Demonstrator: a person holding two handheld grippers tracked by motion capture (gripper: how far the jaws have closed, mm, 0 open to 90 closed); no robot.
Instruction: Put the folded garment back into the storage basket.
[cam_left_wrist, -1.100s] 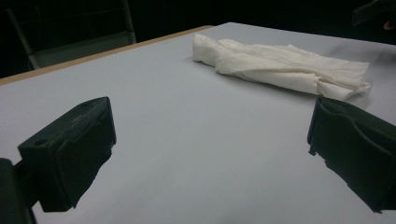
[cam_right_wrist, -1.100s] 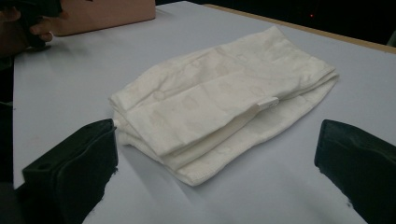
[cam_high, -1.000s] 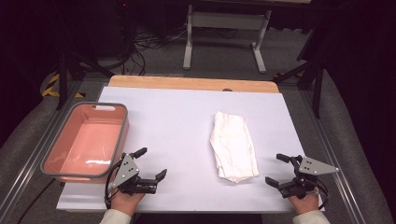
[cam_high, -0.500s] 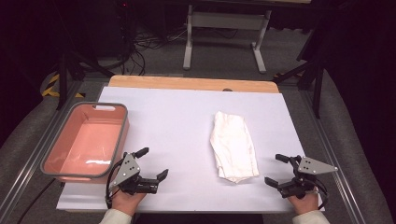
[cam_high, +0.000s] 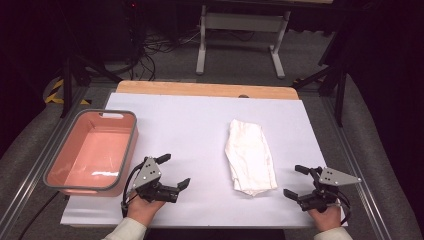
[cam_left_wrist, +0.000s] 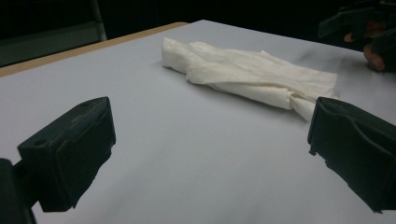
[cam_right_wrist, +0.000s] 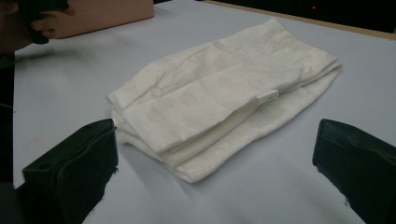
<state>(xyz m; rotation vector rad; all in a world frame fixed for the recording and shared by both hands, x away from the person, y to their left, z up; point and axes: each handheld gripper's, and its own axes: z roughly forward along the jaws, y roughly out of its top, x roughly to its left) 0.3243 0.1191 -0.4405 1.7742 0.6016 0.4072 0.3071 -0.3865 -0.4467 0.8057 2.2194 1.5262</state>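
resting: both hands sit low at the near edge of the white counter (cam_high: 200, 125), nothing picked up yet.
bin: one pink bin (cam_high: 92, 150) at far left, empty.
left hand-held gripper (cam_high: 172, 172): just right of the bin, jaws spread wide, holding nothing.
cloth: one folded white cloth (cam_high: 251, 156) right of centre, flat on the counter, long axis running away from the person.
right hand-held gripper (cam_high: 295, 181): jaws wide apart, empty, near the cloth's near right corner.
key relation: the cloth lies between the two, ahead and inward of each; the right one looks nearer.
count: two hand-held grippers, one cloth, one bin.
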